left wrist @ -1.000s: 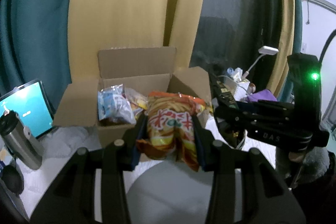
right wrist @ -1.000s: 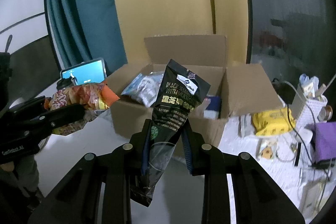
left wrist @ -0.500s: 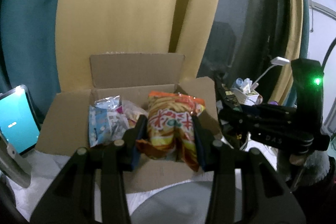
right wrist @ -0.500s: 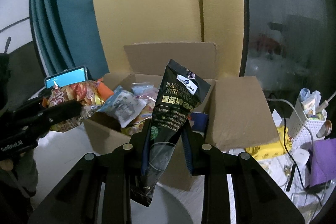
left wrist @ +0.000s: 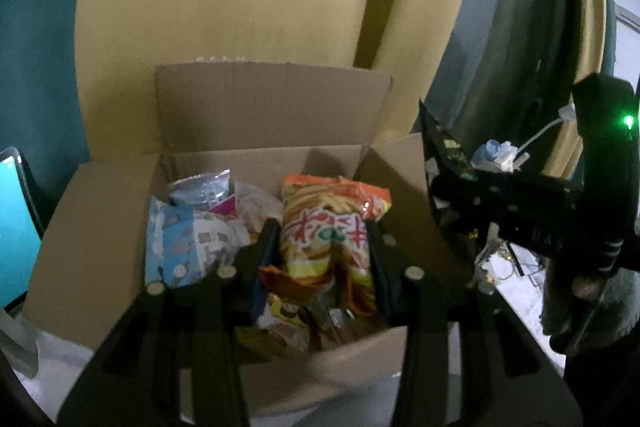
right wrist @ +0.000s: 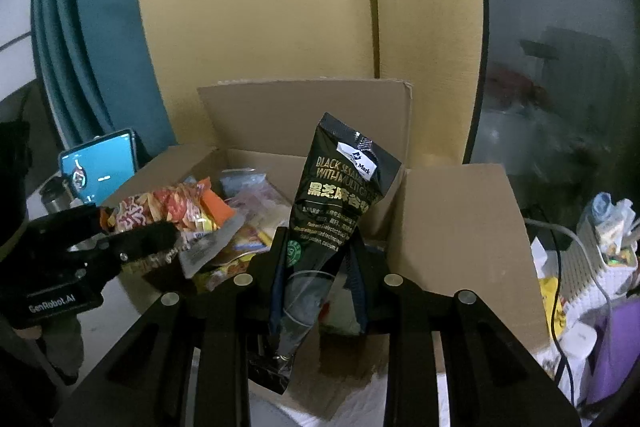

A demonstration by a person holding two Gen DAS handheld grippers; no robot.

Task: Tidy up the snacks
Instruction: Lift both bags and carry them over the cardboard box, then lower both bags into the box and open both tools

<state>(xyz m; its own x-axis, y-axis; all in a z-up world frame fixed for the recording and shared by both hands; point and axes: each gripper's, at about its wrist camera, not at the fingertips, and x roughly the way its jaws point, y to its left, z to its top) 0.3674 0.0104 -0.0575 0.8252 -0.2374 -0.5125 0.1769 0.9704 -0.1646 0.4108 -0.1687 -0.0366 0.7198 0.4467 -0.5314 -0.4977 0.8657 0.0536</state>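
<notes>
My left gripper (left wrist: 322, 231) is shut on an orange and yellow chips bag (left wrist: 326, 227), held upright over the open cardboard box (left wrist: 276, 99). The same chips bag (right wrist: 160, 211) shows at the left in the right wrist view, over the box's left side. My right gripper (right wrist: 318, 247) is shut on a tall black sesame snack pouch (right wrist: 340, 195), hanging over the near right part of the cardboard box (right wrist: 460, 227). Inside the box lie a blue and white packet (left wrist: 180, 243) and several other snack packs. The black pouch (left wrist: 444, 155) and right gripper also appear at the right in the left wrist view.
A phone with a lit teal screen (right wrist: 100, 167) stands left of the box, with a metal flask (right wrist: 52, 195) beside it. Right of the box are a white basket (right wrist: 600, 247), cables, a yellow pack (right wrist: 550, 291) and a purple item (right wrist: 616, 347). Yellow and teal curtains hang behind.
Both grippers have moved forward toward the box with their bags; the box now looms larger and both bags hang over its opening instead of in front of it.
</notes>
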